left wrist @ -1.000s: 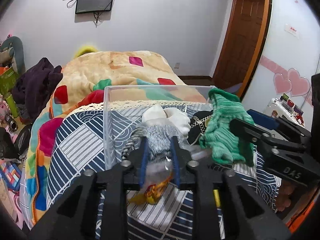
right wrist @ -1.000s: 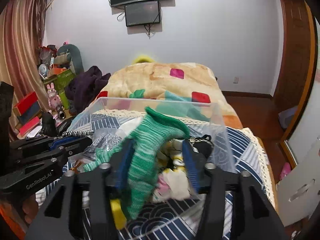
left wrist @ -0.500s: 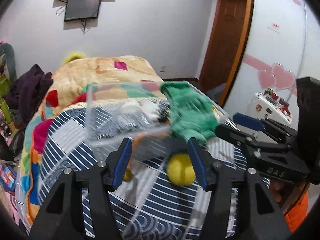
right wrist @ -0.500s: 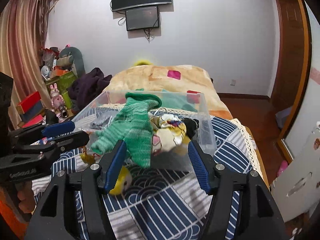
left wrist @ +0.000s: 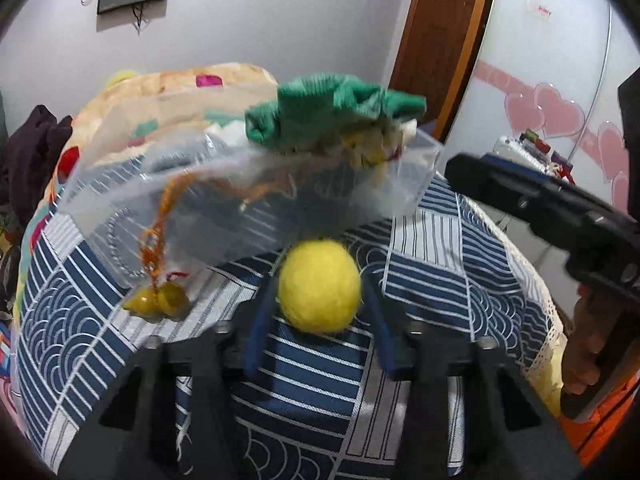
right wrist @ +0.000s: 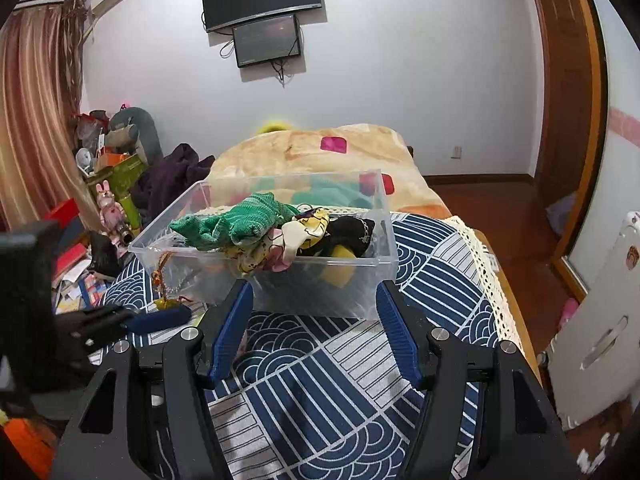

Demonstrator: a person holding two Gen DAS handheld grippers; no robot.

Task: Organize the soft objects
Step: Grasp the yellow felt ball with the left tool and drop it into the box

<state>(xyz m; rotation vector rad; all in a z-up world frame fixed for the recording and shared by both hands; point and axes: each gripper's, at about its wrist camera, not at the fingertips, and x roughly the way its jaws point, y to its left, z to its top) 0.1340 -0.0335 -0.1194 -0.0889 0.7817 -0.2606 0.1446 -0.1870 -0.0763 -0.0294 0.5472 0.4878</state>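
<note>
A clear plastic bin [right wrist: 362, 280] stands on the blue patterned bed cover and holds several soft things. A green knit piece [right wrist: 236, 222] lies on top, also in the left wrist view [left wrist: 328, 110]. A yellow felt ball [left wrist: 319, 285] lies on the cover in front of the bin [left wrist: 412, 188], between the tips of my open left gripper [left wrist: 318, 304]. A small yellow gourd charm [left wrist: 158, 303] on an orange cord lies left of the ball. My right gripper [right wrist: 316, 312] is open and empty, in front of the bin.
The bed cover [right wrist: 352, 392] has a lace edge [right wrist: 486, 264] on the right. An orange blanket [right wrist: 320, 152] lies behind the bin. Toys and boxes [right wrist: 108, 184] clutter the floor to the left. A white cabinet [right wrist: 600, 340] stands at the right.
Both grippers opened and drew back from the bin. The left let go of a grey item, the right let go of the green knit piece. The left now frames the yellow ball.
</note>
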